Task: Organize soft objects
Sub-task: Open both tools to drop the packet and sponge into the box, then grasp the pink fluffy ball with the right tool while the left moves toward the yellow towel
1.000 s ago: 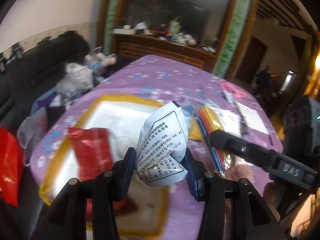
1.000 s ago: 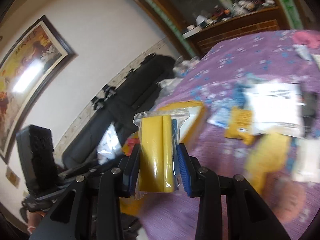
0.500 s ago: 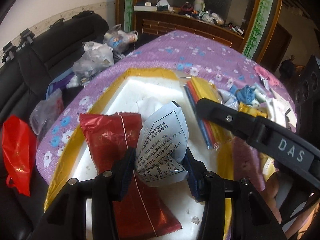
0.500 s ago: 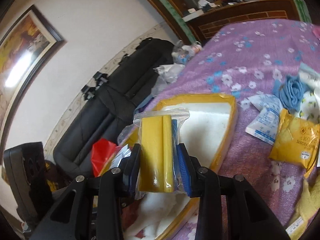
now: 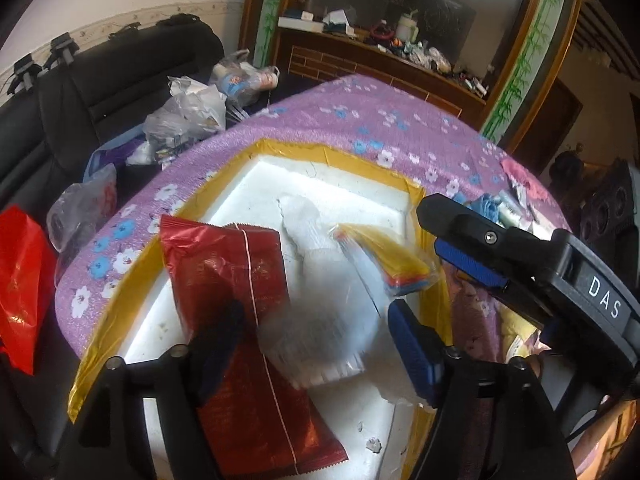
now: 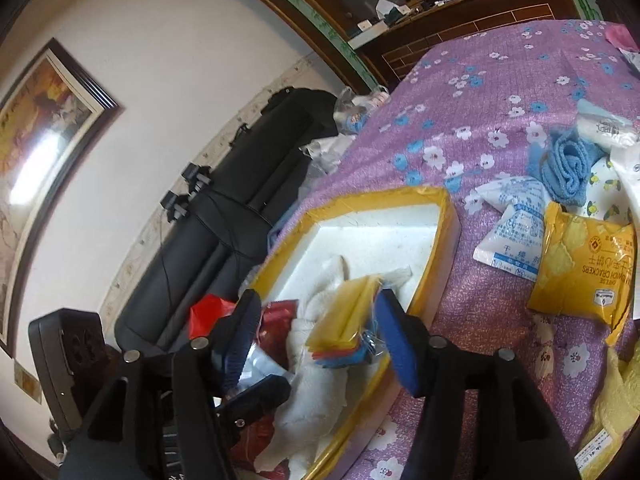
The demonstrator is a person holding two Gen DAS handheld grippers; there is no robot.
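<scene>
Purple flowered tablecloth point(image 5: 320, 120) under a yellow-rimmed white foam tray point(image 5: 304, 148), black sofa point(image 5: 100, 92) behind.

Both grippers stand wide, gripping nothing: the left gripper point(image 5: 312, 344) has a blurred white printed packet point(image 5: 320, 320) between its fingers, beside a glossy red foil pouch point(image 5: 240, 312); the right gripper point(image 6: 316, 344) flanks a clear bag of yellow sheets point(image 6: 344, 320) over a white towel point(image 6: 320, 384). Past its right finger lie a yellow cracker pack point(image 6: 580, 264) and a rolled blue cloth point(image 6: 564, 168).

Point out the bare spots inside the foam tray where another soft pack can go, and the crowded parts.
Free: the far end of the foam tray, white floor between its back rim and the white cloth. A smaller bare patch lies in the near corner, right of the red packet. Crowded: the middle, where red packet, cloth, white pouch and yellow zip bag overlap.
</scene>
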